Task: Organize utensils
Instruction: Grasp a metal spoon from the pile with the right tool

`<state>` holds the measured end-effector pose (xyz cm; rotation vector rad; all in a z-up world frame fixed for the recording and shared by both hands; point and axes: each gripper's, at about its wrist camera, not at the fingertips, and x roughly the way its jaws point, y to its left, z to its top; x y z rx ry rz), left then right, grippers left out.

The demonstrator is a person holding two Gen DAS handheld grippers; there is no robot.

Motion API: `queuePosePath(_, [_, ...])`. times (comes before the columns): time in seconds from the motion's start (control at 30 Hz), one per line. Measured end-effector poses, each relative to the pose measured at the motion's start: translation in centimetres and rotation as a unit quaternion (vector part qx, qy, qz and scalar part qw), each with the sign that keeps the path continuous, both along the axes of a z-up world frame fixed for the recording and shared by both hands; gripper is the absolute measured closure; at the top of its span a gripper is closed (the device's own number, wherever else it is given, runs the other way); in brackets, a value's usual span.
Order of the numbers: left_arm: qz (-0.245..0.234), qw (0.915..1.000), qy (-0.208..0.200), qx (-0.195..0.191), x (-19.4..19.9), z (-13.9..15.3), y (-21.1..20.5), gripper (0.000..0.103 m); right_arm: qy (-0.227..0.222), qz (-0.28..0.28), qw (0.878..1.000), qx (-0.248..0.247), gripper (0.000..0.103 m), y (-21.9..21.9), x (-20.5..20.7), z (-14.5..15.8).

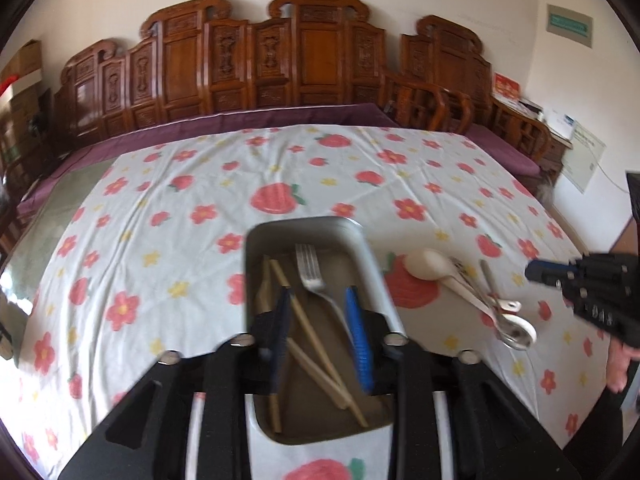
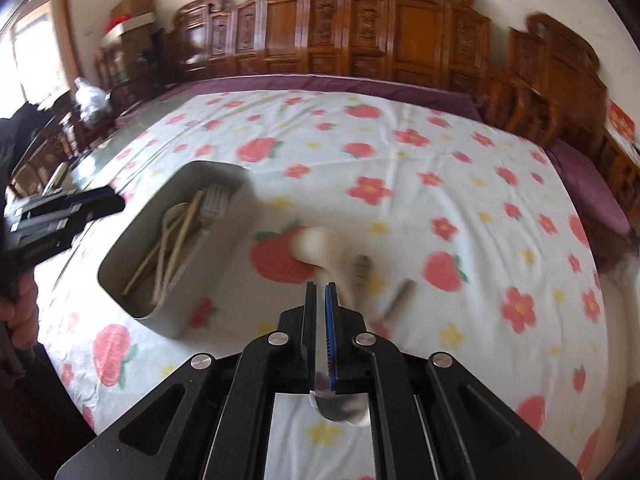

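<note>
My left tongs hang over the grey bin, their two fingers standing apart with nothing pinched between them. Straight below them, inside the bin, lie a metal fork with its tines pointing away from me and a few bamboo chopsticks crossing under the fingers. Off to the right of these tongs, outside the bin on the flowered tablecloth, sits a little heap of loose utensils: a white ceramic spoon with its bowl nearest the bin, and metal spoons bunched against its handle. My right tongs are clenched, the fingers nearly touching with only a thin slit left between them; a shiny rounded metal piece shows low at their base, though the blur keeps me from telling whether it is pinched. Just ahead of their tips lies that same white spoon, blurred, with other blurred utensils to its right. The bin stands ahead and to the left of them, just beyond my left tongs.
</note>
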<state>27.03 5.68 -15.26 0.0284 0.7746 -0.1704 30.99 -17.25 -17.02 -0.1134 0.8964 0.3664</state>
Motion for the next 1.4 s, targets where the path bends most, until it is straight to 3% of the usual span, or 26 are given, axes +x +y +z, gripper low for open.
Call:
queuePosePath(0.23, [-0.026, 0.9997, 0.005, -0.004, -0.7, -0.6, -2.4, 0.061, 0.020, -0.009, 1.000, -0.015, 0.096, -0.8, 0.2, -1.8])
queuePosePath(0.33, [-0.031, 0.9995, 0.007, -0.007, -0.8, -0.9, -3.1, 0.060, 0.039, -0.015, 0.999, -0.019, 0.085, -0.9, 0.3, -3.2])
queuePosePath(0.43, [-0.041, 0.9989, 0.014, -0.017, -0.9, -1.1, -4.0, 0.060, 0.057, -0.022, 0.998, -0.022, 0.084, -1.0, 0.6, -4.7])
queuePosePath(0.7, [-0.073, 0.9971, 0.018, -0.008, -1.8, -1.8, -6.4, 0.060, 0.107, -0.050, 0.993, 0.009, 0.084, -2.4, 1.8, -7.6])
queuePosePath(0.9, [-0.072, 0.9972, 0.020, -0.007, -1.8, -1.9, -6.5, 0.060, 0.116, -0.055, 0.991, 0.025, 0.083, -2.3, 2.0, -8.3])
queuePosePath(1.3, [-0.079, 0.9966, 0.021, 0.006, -2.3, -2.3, -7.3, 0.060, 0.126, -0.072, 0.988, 0.047, 0.084, -2.2, 2.9, -8.6])
queuePosePath(1.4, [-0.079, 0.9966, 0.022, 0.009, -2.3, -2.4, -7.3, 0.060, 0.121, -0.070, 0.989, 0.043, 0.097, -1.8, 2.7, -8.3])
